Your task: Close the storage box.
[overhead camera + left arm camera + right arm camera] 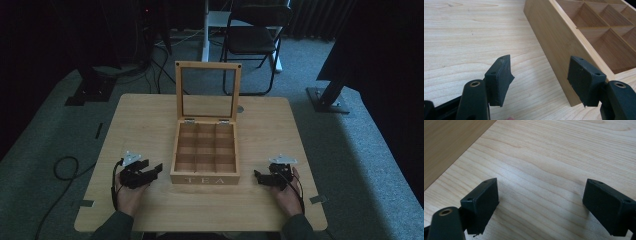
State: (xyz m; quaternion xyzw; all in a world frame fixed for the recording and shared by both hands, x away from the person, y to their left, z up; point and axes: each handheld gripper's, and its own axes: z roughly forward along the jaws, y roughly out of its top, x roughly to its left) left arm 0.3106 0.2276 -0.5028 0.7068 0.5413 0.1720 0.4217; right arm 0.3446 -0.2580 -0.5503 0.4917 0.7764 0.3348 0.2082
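A wooden tea box (205,150) marked TEA stands in the middle of the table with its glass-paned lid (207,92) raised upright. Its several compartments hold nothing. My left gripper (150,171) rests on the table just left of the box's front corner, open, with bare table between its pads. In the left gripper view the box's side wall (554,47) runs close past the left gripper (540,80). My right gripper (261,177) lies right of the box, open and holding nothing; in the right gripper view the right gripper (540,207) stands over bare wood, with the box wall (446,142) at upper left.
The light wooden table (140,120) has free room to either side of the box. A folding chair (255,35) and a white post (205,30) stand behind the table. Cables (65,167) lie on the grey carpet at the left.
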